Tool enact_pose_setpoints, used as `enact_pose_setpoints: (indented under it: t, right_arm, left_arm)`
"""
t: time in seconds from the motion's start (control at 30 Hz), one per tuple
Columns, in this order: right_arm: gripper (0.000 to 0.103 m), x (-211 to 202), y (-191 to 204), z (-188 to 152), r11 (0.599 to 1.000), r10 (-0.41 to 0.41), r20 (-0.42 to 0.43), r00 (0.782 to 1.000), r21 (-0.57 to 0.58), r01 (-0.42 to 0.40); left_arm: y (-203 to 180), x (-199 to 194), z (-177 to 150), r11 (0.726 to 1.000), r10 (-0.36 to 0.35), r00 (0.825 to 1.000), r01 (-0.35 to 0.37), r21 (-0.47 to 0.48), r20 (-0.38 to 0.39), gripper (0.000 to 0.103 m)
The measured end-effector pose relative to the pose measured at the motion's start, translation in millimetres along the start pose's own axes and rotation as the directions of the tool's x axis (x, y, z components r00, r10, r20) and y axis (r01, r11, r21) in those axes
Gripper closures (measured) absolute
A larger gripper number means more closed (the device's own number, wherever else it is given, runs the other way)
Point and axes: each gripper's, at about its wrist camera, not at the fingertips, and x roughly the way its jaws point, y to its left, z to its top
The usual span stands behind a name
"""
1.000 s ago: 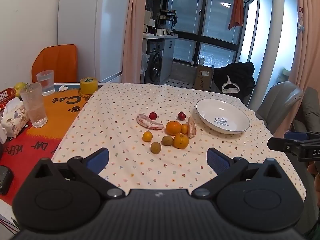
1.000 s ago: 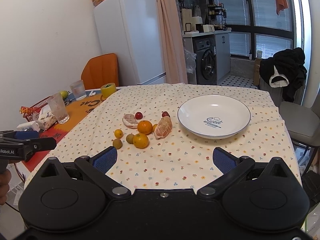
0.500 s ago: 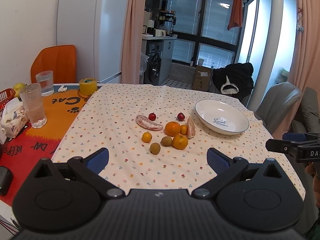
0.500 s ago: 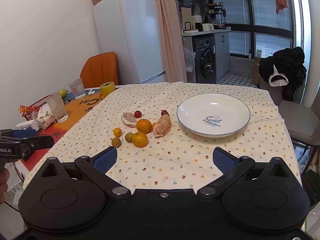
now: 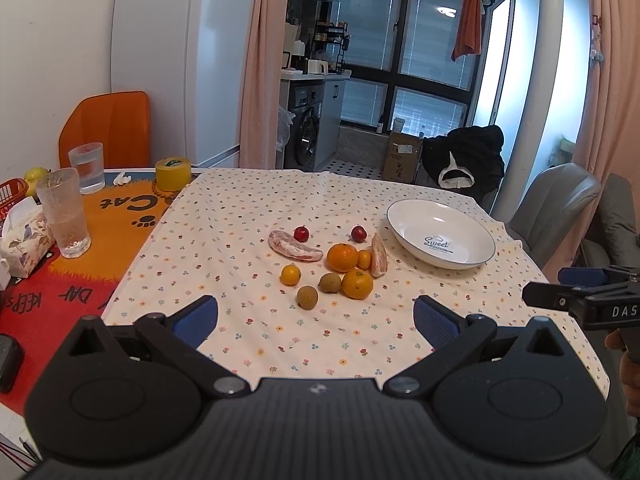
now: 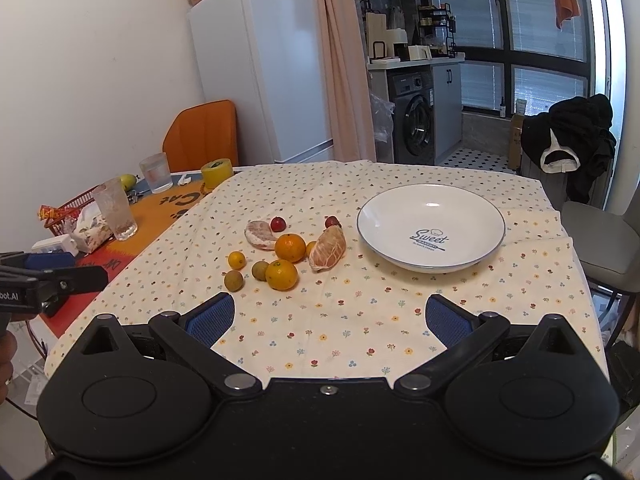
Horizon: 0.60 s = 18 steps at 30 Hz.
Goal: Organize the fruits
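A cluster of fruit lies mid-table on the flowered cloth: two oranges (image 5: 342, 257) (image 6: 290, 247), small kumquats (image 5: 290, 274), brownish round fruits (image 5: 307, 297), two red fruits (image 5: 301, 234) and two peeled pomelo pieces (image 5: 294, 246) (image 6: 328, 249). An empty white plate (image 5: 472, 256) (image 6: 400, 254) sits to their right. My left gripper (image 5: 316, 314) is open above the near edge, well short of the fruit. My right gripper (image 6: 329, 312) is open too, nothing between its fingers. Each gripper shows at the edge of the other's view.
To the left on an orange mat stand two glasses (image 5: 64, 212), a yellow tape roll (image 5: 172, 173), a tissue pack (image 5: 22, 236) and a red basket (image 6: 66, 210). An orange chair (image 5: 106, 128) and a grey chair (image 5: 556, 204) flank the table. A fridge stands behind.
Both grippers have drawn back or risen slightly, so the table and fruit look a little farther away. Nothing was taken hold of; the jaws stayed open.
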Motion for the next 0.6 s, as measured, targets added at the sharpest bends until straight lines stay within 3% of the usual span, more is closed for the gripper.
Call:
enact_pose_setpoints:
  t: [0.6]
  right_arm:
    - [0.0, 25, -4, -2, 1.0, 0.006, -0.05, 0.999, -0.019, -0.007]
  left_arm:
    - [11, 33, -2, 0.998, -0.052, 0.998, 0.052, -0.025, -0.019, 0.0]
